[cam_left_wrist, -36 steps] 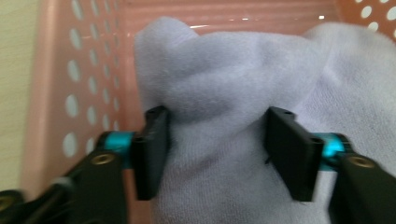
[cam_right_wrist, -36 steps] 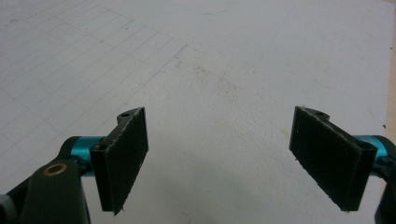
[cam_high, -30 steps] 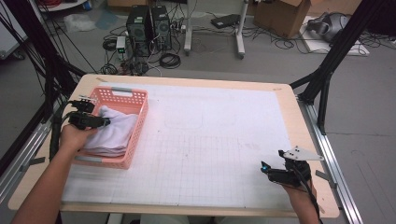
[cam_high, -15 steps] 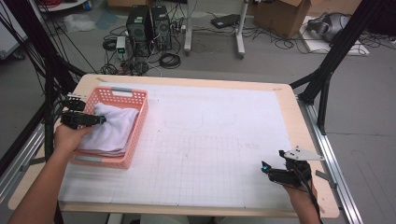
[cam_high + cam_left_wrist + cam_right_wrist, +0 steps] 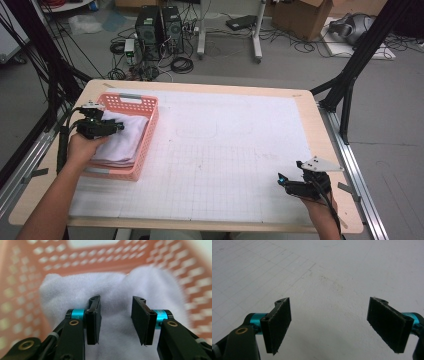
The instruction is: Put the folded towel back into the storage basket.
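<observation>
A pink plastic basket [image 5: 129,105] stands at the table's left and holds a stack of folded white towels [image 5: 122,142]. My left gripper [image 5: 117,126] hovers just over the top towel, pointing right across the basket. Its jaws have just been closing and stand partly apart. In the left gripper view the white towel [image 5: 75,287] lies behind and below the left gripper [image 5: 116,302], and the pads do not press on it. My right gripper [image 5: 281,180] rests low near the table's front right, and the right gripper [image 5: 329,305] is wide open with nothing between its pads.
A white gridded mat [image 5: 225,165] covers most of the wooden table [image 5: 320,130]. The basket wall [image 5: 37,262] rises close around the left gripper. Black frame posts stand beside the table at left and right, with computers and cables on the floor behind.
The left gripper drew back toward the basket's left rim, then came right again over the towels. The right gripper has kept still.
</observation>
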`<state>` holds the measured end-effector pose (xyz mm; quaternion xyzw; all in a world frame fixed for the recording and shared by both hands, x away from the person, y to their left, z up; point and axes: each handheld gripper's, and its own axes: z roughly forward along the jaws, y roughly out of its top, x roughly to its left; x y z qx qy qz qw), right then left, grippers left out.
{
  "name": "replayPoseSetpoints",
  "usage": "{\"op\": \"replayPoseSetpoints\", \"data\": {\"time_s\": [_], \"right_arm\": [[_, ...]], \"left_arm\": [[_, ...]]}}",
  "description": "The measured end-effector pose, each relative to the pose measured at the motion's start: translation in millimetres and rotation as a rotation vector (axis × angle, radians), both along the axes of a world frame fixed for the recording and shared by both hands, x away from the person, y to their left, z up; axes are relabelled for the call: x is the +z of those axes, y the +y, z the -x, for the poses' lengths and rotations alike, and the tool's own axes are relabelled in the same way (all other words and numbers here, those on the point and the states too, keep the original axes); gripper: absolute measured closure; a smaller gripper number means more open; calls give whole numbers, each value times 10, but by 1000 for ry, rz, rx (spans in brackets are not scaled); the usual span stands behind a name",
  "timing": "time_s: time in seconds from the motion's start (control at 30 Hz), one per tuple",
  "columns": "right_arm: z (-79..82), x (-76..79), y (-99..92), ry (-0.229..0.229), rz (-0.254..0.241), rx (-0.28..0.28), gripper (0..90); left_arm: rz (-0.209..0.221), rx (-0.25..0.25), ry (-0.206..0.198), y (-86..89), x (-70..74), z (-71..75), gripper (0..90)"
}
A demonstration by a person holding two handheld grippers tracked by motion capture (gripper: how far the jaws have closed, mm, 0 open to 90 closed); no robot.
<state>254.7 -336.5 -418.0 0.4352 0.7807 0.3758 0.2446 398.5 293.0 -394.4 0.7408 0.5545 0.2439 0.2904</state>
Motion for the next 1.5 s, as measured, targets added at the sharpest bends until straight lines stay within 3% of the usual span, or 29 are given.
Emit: {"op": "replayPoseSetpoints", "data": {"time_s": [0.03,0.07,0.1,0.27,0.33,0.4,0.53,0.6,0.77,0.97,1.07,1.5], "right_arm": [[3,0,-11,1,-1,-3,184],[6,-2,-17,2,-4,-5,184],[6,-4,-28,-1,-2,-3,184],[11,5,-31,-5,-4,-2,183],[16,12,-12,1,-4,1,183],[15,11,-6,1,-2,4,184],[10,7,-8,0,-6,2,184],[12,15,-3,-5,-5,1,184],[20,34,10,-26,-33,2,183],[37,60,13,-58,-57,-10,183],[44,65,17,-68,-54,-9,183],[74,89,-2,-94,-68,-10,183]], "left_arm": [[-33,20,15,12,-21,-7,574],[-40,32,39,43,-47,-11,560],[-10,36,51,75,-75,-4,553],[2,35,46,99,-63,19,509],[54,50,39,105,-35,21,455],[125,33,-21,114,26,56,403],[326,-15,-202,209,227,187,356],[370,-41,-275,234,306,261,309],[417,-115,-423,194,424,457,209],[419,-214,-499,-65,489,658,205],[411,-249,-516,-233,488,723,207],[442,-429,-463,-1076,434,904,210]]}}
